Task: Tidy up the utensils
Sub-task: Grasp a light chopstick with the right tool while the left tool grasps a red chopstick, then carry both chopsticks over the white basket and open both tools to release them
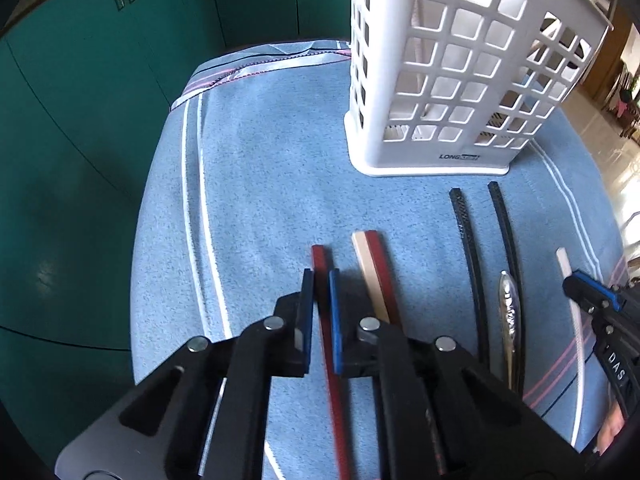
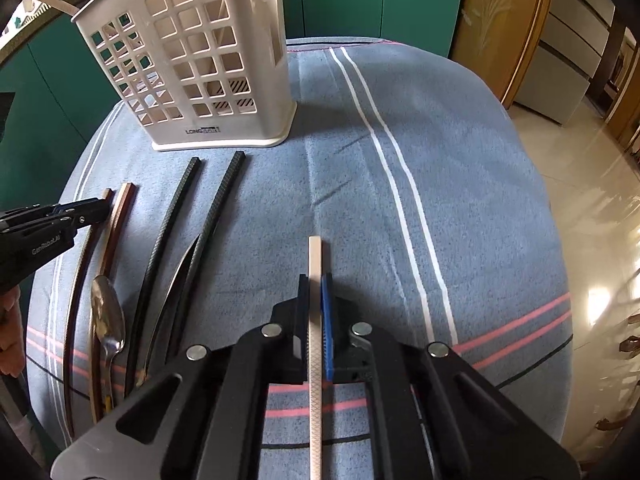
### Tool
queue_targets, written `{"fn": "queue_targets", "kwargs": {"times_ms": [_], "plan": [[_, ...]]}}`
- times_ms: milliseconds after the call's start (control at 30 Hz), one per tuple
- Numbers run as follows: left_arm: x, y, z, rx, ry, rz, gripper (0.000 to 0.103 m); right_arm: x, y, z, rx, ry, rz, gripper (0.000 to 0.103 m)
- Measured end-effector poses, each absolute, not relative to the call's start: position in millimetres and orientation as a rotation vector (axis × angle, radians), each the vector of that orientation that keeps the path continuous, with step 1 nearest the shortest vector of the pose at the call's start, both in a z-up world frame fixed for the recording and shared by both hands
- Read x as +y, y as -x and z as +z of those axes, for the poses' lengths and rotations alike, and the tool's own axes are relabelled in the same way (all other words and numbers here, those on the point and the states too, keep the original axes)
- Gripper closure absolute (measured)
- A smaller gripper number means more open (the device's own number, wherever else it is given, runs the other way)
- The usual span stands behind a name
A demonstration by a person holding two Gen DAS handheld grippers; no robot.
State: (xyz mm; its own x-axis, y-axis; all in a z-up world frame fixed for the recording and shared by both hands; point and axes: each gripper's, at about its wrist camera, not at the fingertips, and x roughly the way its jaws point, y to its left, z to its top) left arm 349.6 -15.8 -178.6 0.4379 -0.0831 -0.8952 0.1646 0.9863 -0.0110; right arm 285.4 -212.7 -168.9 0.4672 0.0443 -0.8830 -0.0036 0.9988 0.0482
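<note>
My left gripper [image 1: 321,276] is shut on a red chopstick [image 1: 320,264] lying on the blue cloth. It also shows in the right wrist view [image 2: 105,206]. My right gripper [image 2: 315,282] is shut on a white chopstick [image 2: 315,264]; it shows in the left wrist view [image 1: 570,286] too. A white slotted utensil basket [image 1: 452,72], [image 2: 192,64] stands upright at the far side. A red and beige chopstick pair [image 1: 376,272], two black chopsticks [image 1: 480,248] and a metal spoon [image 1: 508,308], [image 2: 106,320] lie between the grippers.
The blue striped cloth [image 2: 400,200] covers a small table. Green cabinets [image 1: 80,120] stand behind and to the left. A shiny tiled floor [image 2: 592,208] lies past the right edge. A knife blade [image 2: 176,280] lies beside the black chopsticks.
</note>
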Motion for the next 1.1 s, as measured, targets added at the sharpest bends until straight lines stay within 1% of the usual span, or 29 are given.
{"fn": "queue_targets", "kwargs": {"times_ms": [167,467,700,900,1100], "plan": [[-9.4,-330.1,-158.2,1.054,-0.031,-0.161,0.097,-217.1,-267.1,-144.5,1.019,-0.068,0.04,0.097],[10.3,-272.3,-58.8,0.797,0.048,-0.2,0.097,-222.5,-213.0,-47.2,0.79,-0.091,0.094,0.097],[21.8,-242.9,7.2,0.604,0.097,-0.233,0.097,-223.2,-187.8,3.8,0.656,-0.093,0.131,0.097],[18.4,-242.3,48.0,0.485,0.09,-0.27,0.097,-218.6,-195.5,45.0,0.559,-0.088,0.162,0.097],[5.0,-248.9,111.6,0.334,0.088,-0.286,0.097,-213.0,-235.7,98.2,0.447,-0.126,0.204,0.097]]}}
